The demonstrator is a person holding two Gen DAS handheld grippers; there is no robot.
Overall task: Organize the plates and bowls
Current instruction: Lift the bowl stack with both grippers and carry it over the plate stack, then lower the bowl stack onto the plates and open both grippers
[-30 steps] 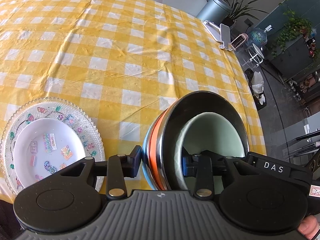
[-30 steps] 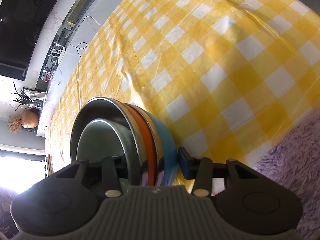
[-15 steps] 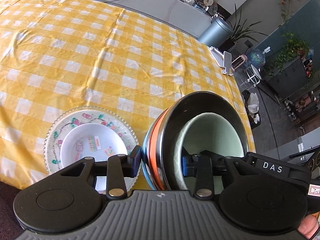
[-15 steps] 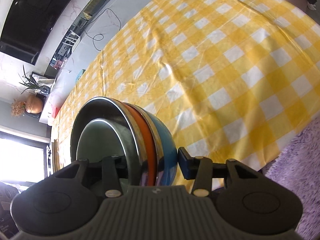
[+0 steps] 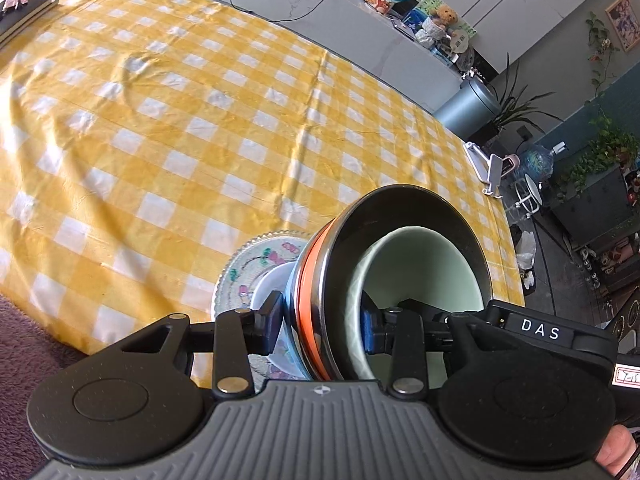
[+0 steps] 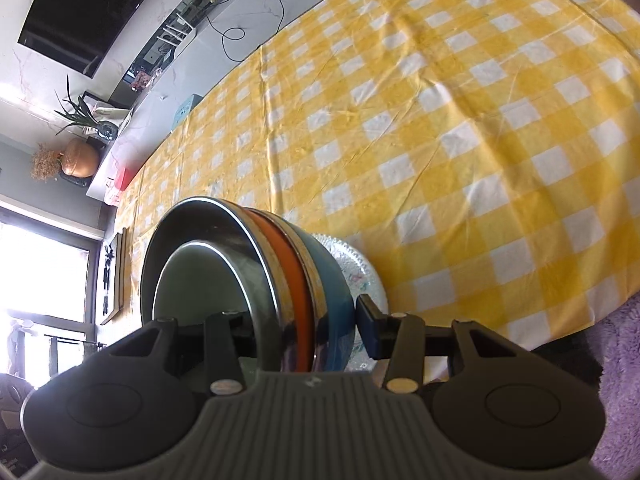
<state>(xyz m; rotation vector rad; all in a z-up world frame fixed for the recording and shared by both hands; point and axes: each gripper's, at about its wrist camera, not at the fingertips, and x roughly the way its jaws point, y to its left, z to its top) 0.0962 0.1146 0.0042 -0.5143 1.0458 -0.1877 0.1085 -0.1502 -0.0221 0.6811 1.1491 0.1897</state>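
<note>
A nested stack of bowls (image 5: 400,216) hangs tilted on its side over the table's near edge: a blue bowl outermost, an orange band, a steel bowl, and a pale green bowl (image 5: 420,264) innermost. My left gripper (image 5: 322,326) is shut on one side of the stack's wall, one pad outside on the blue bowl and one inside the green bowl. My right gripper (image 6: 304,322) is shut on the bowl stack (image 6: 224,248) from the opposite side. Below and behind the stack, a patterned glass plate (image 5: 256,264) with a white plate in it lies on the cloth, also seen as the glass plate (image 6: 360,268).
A yellow-and-white checked tablecloth (image 5: 200,128) covers the table. A dark book (image 5: 24,8) lies at its far left corner and a white stand (image 5: 486,168) at its right edge. A purple rug (image 6: 616,360) lies beside the near edge.
Both grippers have carried the bowl stack upward and sideways toward the plates. The plates, once clear to the left, now sit partly hidden behind the stack. The grips look unchanged.
</note>
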